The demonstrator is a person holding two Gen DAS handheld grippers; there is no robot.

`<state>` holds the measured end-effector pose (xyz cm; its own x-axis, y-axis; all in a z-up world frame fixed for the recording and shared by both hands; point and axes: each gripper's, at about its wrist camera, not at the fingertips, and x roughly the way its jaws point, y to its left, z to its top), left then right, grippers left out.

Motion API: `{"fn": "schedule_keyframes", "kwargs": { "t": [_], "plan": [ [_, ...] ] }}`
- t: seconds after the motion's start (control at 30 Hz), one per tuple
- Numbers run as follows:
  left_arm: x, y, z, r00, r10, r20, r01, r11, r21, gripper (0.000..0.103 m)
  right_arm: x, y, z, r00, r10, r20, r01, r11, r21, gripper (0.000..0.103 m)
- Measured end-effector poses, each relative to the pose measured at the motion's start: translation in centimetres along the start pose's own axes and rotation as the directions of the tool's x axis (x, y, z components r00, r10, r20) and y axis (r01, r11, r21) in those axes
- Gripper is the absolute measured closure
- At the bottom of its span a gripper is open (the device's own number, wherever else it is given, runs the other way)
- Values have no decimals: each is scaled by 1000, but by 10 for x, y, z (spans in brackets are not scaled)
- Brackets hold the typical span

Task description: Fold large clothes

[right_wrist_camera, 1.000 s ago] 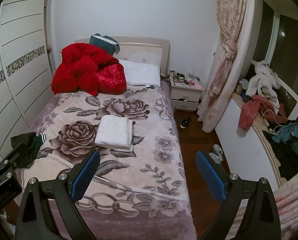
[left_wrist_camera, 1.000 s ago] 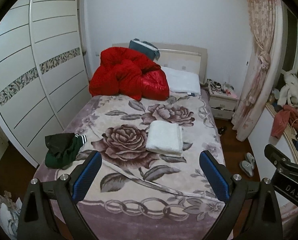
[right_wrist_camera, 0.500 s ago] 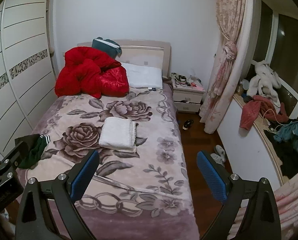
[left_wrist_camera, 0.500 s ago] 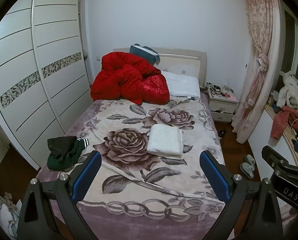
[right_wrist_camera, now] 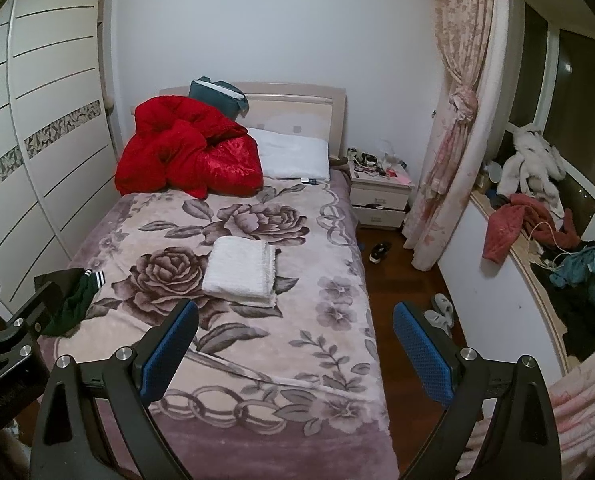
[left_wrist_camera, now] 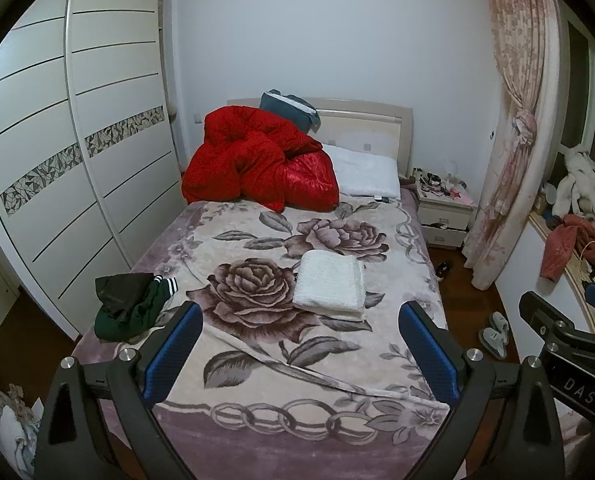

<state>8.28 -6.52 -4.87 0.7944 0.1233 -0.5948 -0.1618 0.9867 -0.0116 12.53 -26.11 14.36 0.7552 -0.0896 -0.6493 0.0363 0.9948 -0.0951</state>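
left gripper (left_wrist_camera: 301, 344): fingers wide, holding nothing, bottom of frame over bed (left_wrist_camera: 257, 432) foot | right gripper (right_wrist_camera: 295, 342): same, wide, nothing held | dark green garment (left_wrist_camera: 131, 306): crumpled, left bed edge, lower left | white folded towel (left_wrist_camera: 331, 286): mid-bed, centre frame | red quilt (left_wrist_camera: 257, 164): heaped at headboard

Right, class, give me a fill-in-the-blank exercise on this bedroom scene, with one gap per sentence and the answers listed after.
1. The folded white blanket lies on the ____.
2. The crumpled dark green garment lies near the bed edge closest to the ____.
3. The left tool and right tool are both ____ and hold nothing.
4. The heaped quilt beside the pillow is ____ in colour.

Missing words: bed; wardrobe; open; red
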Motion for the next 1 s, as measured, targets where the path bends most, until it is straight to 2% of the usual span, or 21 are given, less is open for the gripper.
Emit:
{"fn": "schedule_keyframes", "kwargs": {
  "t": [0.43, 1.0],
  "plan": [
    [-6, 1, 2, 1000, -1, 4, 1, 1000, -8, 3, 3, 2, 15, 1000, 15, 7, -16, 1000, 5, 4],
    [-8, -1, 14, 1000, 1, 8, -1, 1000, -11, 3, 0, 2, 6, 1000, 8, 9, -8, 1000, 9, 4]
  ]
}}
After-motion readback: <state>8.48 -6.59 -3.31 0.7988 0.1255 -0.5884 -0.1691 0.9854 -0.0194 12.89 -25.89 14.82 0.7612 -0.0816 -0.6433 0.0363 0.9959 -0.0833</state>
